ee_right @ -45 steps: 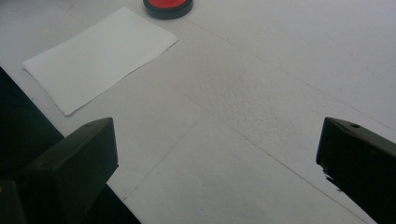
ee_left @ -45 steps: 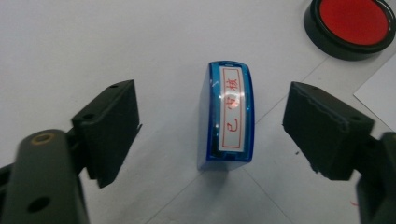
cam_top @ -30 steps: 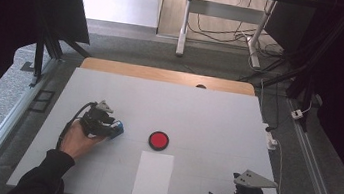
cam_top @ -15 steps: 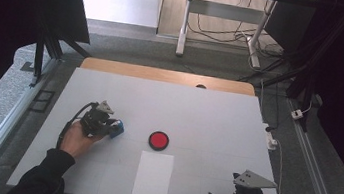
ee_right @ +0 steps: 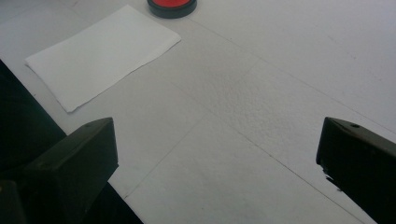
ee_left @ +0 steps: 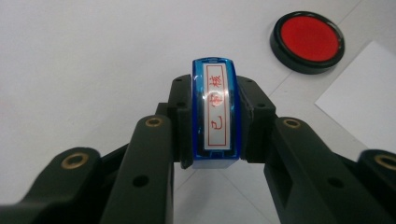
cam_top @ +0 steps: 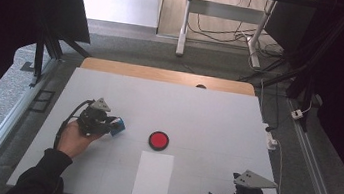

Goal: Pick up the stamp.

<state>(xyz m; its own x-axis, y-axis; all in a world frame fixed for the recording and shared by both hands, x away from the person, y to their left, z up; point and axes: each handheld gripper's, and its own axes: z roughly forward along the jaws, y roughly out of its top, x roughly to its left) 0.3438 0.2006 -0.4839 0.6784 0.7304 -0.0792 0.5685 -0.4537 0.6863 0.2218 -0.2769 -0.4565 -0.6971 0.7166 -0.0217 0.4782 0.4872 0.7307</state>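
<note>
Left hand-held gripper [ee_left: 215, 123] pinching a blue stamp [ee_left: 215, 112] by its flat sides above the desk [cam_top: 217, 118], beside the red ink pad [cam_top: 158, 140]; small, rigid, probably slippery plastic; right hand-held gripper [ee_right: 217, 154] spread, idle.

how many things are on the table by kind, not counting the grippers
Blue stamp, clamped in the left gripper: 1
Red ink pad: 1
White paper sheet: 1
Total: 3
</note>
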